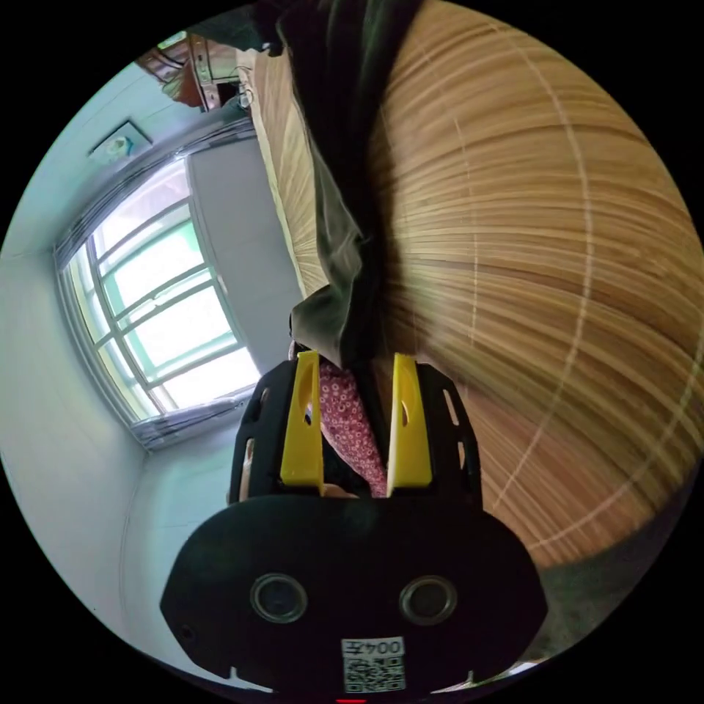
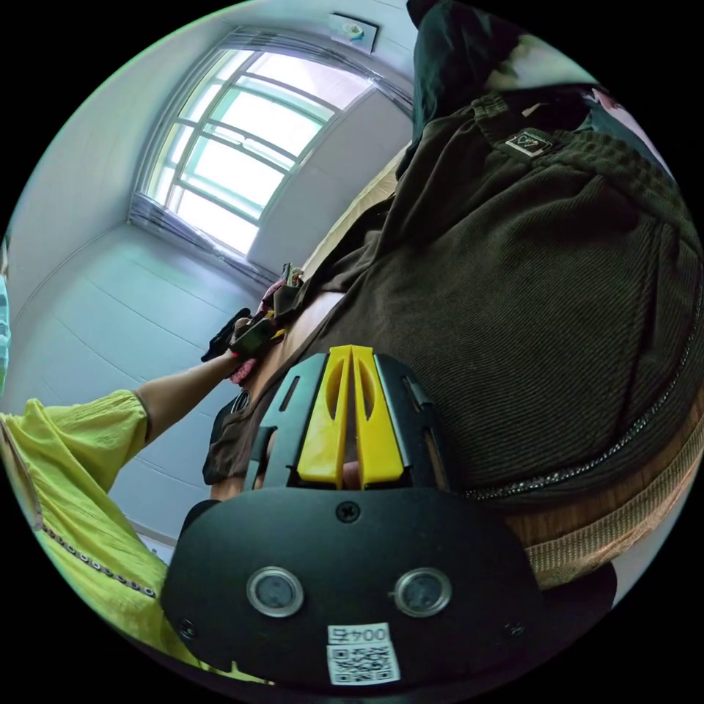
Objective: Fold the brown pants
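Note:
The brown corduroy pants (image 2: 528,293) lie across a bamboo mat (image 2: 609,535), with the waistband and a small label at the upper right. One leg runs away toward the window. My right gripper (image 2: 350,350) is shut, its tips against the edge of the pants near the waist; I see no cloth between the jaws. In the left gripper view the pants leg (image 1: 337,183) stretches from the far end down to my left gripper (image 1: 356,359). That gripper is open, with the hem just beyond its tips and a pink flowered cloth (image 1: 348,425) between its jaws. The left gripper (image 2: 246,337) also appears far off, held at the leg's end.
The bamboo mat (image 1: 550,293) covers the bed. A large window (image 2: 249,147) and pale walls stand beyond it. A person's arm in a yellow sleeve (image 2: 66,447) reaches toward the leg's end. Wooden furniture (image 1: 198,66) stands at the far end.

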{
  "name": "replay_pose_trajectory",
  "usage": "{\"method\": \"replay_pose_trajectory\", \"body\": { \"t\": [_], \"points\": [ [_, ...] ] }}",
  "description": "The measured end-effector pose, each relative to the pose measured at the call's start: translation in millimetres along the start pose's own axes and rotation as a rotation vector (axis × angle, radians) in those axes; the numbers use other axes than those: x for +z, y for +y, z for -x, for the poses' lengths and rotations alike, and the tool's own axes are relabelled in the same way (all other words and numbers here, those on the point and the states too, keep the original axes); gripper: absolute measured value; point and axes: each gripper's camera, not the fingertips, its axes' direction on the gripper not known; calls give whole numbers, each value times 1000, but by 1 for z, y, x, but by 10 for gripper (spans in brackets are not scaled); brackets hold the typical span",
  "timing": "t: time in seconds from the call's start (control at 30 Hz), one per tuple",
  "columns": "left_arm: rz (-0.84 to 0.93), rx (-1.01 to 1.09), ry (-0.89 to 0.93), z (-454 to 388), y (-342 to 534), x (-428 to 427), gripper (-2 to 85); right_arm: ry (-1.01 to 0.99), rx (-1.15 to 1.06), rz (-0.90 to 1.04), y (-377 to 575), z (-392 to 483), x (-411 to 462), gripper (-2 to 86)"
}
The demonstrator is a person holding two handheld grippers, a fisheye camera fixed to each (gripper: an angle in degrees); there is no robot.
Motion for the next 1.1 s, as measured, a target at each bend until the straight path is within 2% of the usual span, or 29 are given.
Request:
{"method": "replay_pose_trajectory", "body": {
  "t": [0.1,0.2,0.3,0.4,0.57,0.7,0.8,0.87,1.0,1.1],
  "points": [
    [55,47,-59,-5,-21,13,127,-4,8,12,0,-5,1,-7],
    [97,64,-144,-2,-35,20,80,-7,20,13,0,-11,1,-7],
    [57,-61,-180,28,-26,8,33,9,28,28,-2,-14,3,-7],
    [-22,-231,-102,76,13,-14,19,1,29,28,-2,-18,3,-7],
    [-161,-458,-41,155,124,-79,7,-11,22,3,-1,-22,-1,-7],
    [-245,-589,-13,170,211,-137,5,-59,23,-6,-1,-26,-6,-7],
    [-309,-629,-42,138,273,-192,5,-75,28,-36,6,-24,-19,-5],
    [-399,-633,-66,83,311,-236,5,-76,42,-41,15,-21,-30,-2],
    [-430,-571,-29,-29,328,-274,5,-90,113,-104,33,-20,-61,31],
    [-391,-566,39,-104,328,-277,5,-52,124,-77,26,-21,-71,52]
  ]
}}
